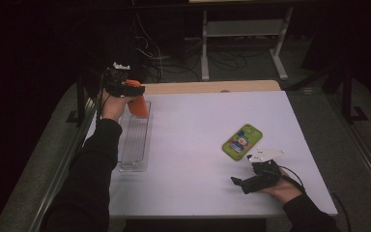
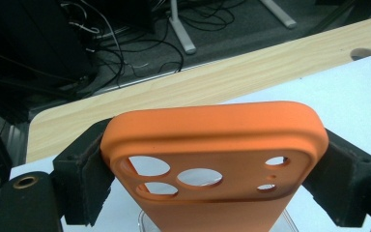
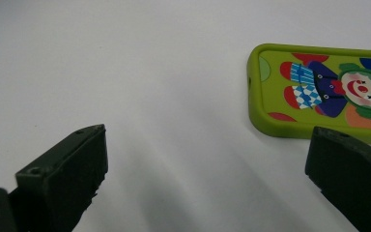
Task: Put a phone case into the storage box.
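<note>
An orange phone case (image 1: 139,107) hangs upright over the far end of a clear plastic tray (image 1: 134,145) at the table's left side. My left gripper (image 1: 125,89) is shut on the orange phone case (image 2: 212,145), one black pad (image 2: 84,179) pressing on each long side, with the camera cut-outs facing me. A green phone case (image 1: 242,141) with a clown picture lies flat on the white table at the right. My right gripper (image 1: 239,182) rests low near the front right, open with nothing between its fingers, and the green phone case (image 3: 328,92) lies just beyond its right jaw.
The white tabletop (image 1: 198,159) has a wooden strip (image 1: 212,87) along its far edge. Beyond it are a dark floor, cables and a white desk frame (image 1: 241,43). The person's sleeves come in from the bottom left and bottom right.
</note>
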